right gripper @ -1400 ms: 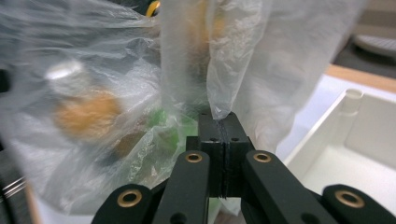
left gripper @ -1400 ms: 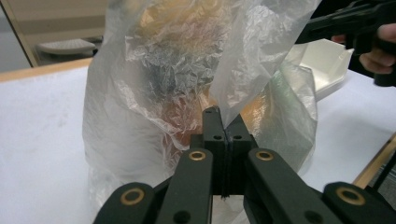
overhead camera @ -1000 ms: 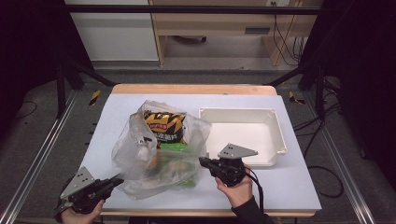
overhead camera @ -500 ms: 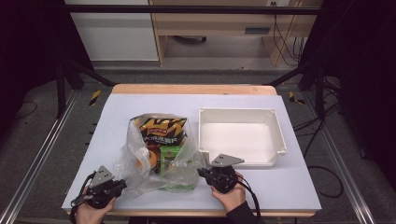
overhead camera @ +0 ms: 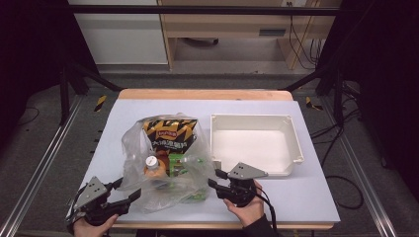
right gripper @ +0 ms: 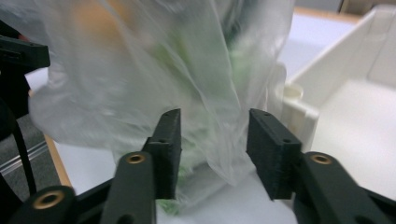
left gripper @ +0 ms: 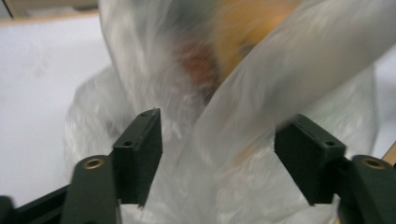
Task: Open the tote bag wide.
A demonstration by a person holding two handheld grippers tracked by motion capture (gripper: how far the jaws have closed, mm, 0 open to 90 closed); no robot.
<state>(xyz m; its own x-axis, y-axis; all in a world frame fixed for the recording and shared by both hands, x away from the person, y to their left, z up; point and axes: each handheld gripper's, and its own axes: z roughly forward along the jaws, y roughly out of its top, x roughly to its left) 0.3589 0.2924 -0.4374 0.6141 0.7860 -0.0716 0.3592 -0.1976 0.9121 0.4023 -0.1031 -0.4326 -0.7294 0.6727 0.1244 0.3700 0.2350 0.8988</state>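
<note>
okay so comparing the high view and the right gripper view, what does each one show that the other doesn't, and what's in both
The high view alone gives the printed black and orange snack bag standing in the clear plastic bag, a white-capped bottle beside it, and the person's right hand under the right gripper.

The right gripper view alone shows that gripper's jaws, just opening, standing apart with a fold of bag film between them, the pads not pressing it.

Both show the clear bag with orange and green contents, the white tray beside it, the pale table and the left gripper.
</note>
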